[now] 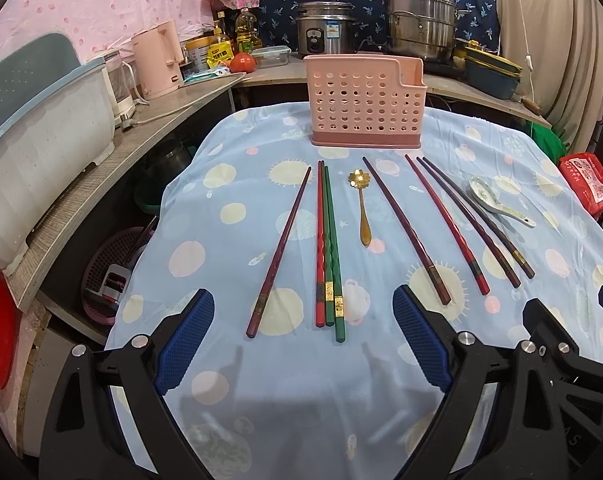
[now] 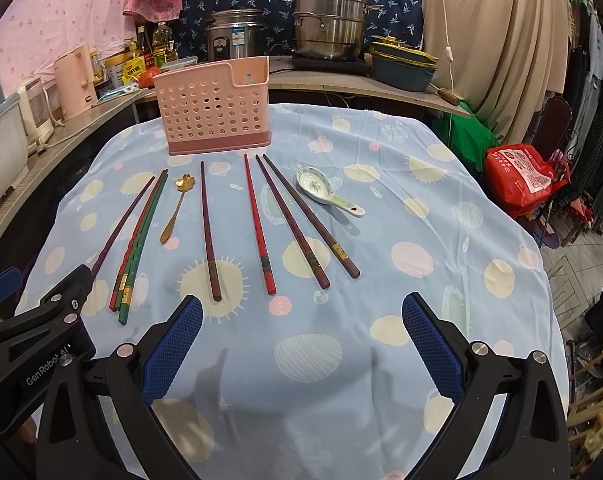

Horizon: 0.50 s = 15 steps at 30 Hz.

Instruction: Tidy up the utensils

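- We hold our grippers over a table covered with a pale blue cloth (image 1: 229,184) printed with yellow and pink circles; a counter runs along the left and the far side, in front of pink and dark blue patterned curtains.
- A pink perforated basket (image 1: 367,106) stands upright at the far middle of the cloth; we cannot tell whether anything is inside it.
- In front of it the utensils lie flat in a row: a dark chopstick (image 1: 279,252), a red and two green chopsticks touching (image 1: 328,248), a gold spoon (image 1: 363,204), four more chopsticks (image 1: 453,224), and a white ceramic spoon (image 2: 329,192) at the right end.
- On the counter we see a pink kettle (image 1: 159,60), a rice cooker (image 1: 327,30) and a steel steamer pot (image 2: 329,20); a red bag (image 2: 521,176) sits right of the table.
- Our left gripper (image 1: 303,354) and right gripper (image 2: 301,356) both hang released and wide apart above the near cloth, touching nothing.
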### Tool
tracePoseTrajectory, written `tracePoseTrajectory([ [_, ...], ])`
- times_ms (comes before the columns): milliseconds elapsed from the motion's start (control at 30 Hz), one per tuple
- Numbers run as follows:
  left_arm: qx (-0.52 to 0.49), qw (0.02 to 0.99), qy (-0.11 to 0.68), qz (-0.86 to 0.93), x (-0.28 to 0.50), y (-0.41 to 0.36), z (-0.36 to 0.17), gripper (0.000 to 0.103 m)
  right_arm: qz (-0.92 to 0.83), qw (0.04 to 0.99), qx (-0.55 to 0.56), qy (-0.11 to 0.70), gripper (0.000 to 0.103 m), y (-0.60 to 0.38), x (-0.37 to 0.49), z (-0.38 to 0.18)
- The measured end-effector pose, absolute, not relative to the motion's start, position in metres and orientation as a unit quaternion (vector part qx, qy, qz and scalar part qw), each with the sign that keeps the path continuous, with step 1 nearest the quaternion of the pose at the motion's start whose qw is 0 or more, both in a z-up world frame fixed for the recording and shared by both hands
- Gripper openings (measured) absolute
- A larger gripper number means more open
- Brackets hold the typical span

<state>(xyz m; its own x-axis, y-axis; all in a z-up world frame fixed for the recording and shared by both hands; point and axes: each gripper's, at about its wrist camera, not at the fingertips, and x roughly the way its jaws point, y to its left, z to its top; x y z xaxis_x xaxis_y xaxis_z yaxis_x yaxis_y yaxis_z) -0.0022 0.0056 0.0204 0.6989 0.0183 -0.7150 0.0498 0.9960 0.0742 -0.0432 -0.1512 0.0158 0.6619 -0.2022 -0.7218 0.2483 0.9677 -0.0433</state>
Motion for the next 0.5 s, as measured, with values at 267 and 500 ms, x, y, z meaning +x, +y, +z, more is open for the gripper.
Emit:
tracePoseTrajectory([
  [267, 0.042, 0.921, 0.386, -0.009, -0.0021, 0.0042, 0.0234, 0.086, -0.122, 0.912, 0.031, 0.39, 0.096, -0.1517, -0.0429, 0.0181],
  [500, 0.041, 0.921, 0.388, -0.009, 0.0009, 0.0046, 0.0247, 0.086, -0.119, 0.912, 0.032, 0.391, 0.096, -0.152, -0.0398, 0.0176],
])
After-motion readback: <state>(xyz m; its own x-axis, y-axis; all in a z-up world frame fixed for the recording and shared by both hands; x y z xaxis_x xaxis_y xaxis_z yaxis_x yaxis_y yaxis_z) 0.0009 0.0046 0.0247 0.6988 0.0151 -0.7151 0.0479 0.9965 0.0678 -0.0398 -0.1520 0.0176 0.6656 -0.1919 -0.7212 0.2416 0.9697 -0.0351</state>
